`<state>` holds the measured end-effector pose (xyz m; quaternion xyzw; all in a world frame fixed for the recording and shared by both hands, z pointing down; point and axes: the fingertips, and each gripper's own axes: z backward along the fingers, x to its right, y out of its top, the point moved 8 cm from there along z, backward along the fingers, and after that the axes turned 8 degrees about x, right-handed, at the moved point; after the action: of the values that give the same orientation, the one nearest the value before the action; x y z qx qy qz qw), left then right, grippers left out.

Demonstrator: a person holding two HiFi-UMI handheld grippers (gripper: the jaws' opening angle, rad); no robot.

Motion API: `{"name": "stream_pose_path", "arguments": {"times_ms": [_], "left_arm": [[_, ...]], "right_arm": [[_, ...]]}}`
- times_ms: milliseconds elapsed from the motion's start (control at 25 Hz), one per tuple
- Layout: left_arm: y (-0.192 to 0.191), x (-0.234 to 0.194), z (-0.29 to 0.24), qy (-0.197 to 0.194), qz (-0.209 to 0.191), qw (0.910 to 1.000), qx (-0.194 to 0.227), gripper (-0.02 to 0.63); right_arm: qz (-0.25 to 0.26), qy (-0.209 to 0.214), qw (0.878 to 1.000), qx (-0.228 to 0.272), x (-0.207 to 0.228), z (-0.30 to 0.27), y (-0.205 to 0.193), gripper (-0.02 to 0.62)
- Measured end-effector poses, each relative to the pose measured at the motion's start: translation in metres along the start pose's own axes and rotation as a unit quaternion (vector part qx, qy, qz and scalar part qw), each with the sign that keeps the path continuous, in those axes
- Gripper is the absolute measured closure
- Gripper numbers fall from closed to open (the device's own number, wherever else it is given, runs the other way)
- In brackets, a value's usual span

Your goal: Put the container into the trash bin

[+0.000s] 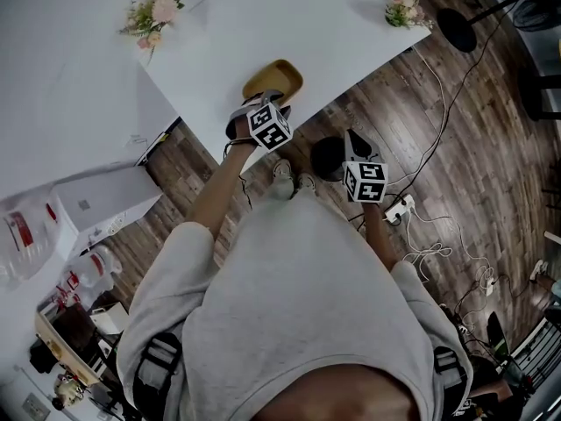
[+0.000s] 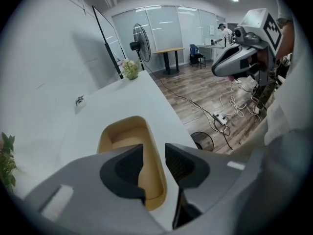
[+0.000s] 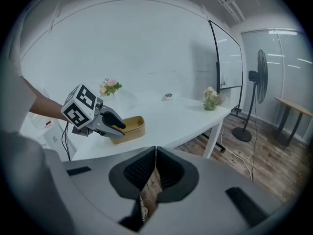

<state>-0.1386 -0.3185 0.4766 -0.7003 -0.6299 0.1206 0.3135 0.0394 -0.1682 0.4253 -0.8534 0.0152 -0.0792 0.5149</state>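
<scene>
White rectangular table (image 1: 289,16), tan rounded open container (image 1: 273,80) lying on it close to its near edge, pink flower posy (image 1: 153,16) toward one end, second small flower posy (image 1: 405,9) at the far corner, dark wood-plank floor (image 1: 491,147) beside it, white power strip (image 1: 399,209) and loose cables on the floor

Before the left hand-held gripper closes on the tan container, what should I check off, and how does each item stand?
1. Left hand-held gripper jaws apart: ok.
2. Container side wall between those jaws: ok; pads not yet pressing.
3. Container empty: ok, nothing visible inside.
4. Container flat on the white table: ok.
5. Right hand-held gripper out of the way: ok; shut, empty, over the floor.
6. Trash bin open and unobstructed: cannot tell; a dark round bin shows on the floor past the table edge.
</scene>
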Motion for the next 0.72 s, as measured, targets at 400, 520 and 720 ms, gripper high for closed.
{"name": "stream_pose_path", "arguments": {"times_ms": [400,520,720], "left_arm": [[0.001,0.0,-0.025,-0.016,-0.018,0.9991,-0.035,0.515],[0.001,0.0,-0.027,-0.014,-0.016,0.9991,-0.038,0.532],[0.0,-0.003,-0.028,-0.005,-0.014,0.999,-0.043,0.567]], "right_arm": [[-0.015,-0.032,0.999,0.001,0.01,0.011,-0.004,0.58],[-0.019,-0.039,0.999,0.0,0.012,0.013,-0.006,0.58],[-0.023,-0.044,0.999,0.0,0.013,0.012,-0.007,0.58]]}}
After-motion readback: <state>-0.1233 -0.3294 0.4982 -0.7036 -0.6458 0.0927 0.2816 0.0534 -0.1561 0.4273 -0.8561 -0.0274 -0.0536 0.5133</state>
